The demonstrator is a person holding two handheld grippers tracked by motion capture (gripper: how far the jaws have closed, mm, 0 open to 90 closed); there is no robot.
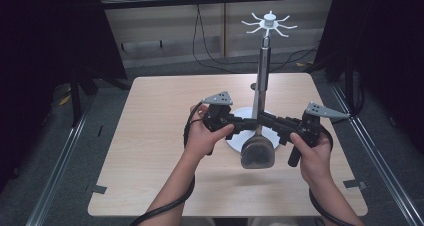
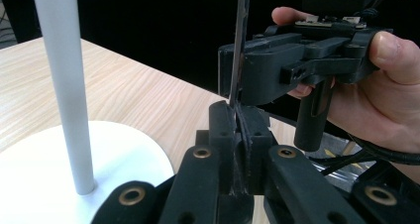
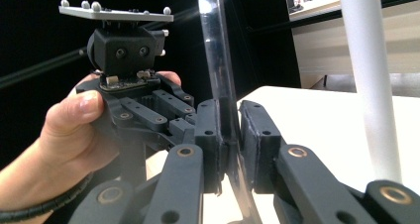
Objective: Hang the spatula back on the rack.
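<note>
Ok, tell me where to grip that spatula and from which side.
Grip the spatula on its thin flat handle, just above the wide blade, coming in from either side so the jaws close on its flat faces. It hangs roughly upright with the heavy blade at the bottom. The left gripper and right gripper both clamp it that way now.

A spatula [image 1: 258, 136] stands before the rack [image 1: 269, 22] on the table [image 1: 150, 131].

No legible text or markings
</note>
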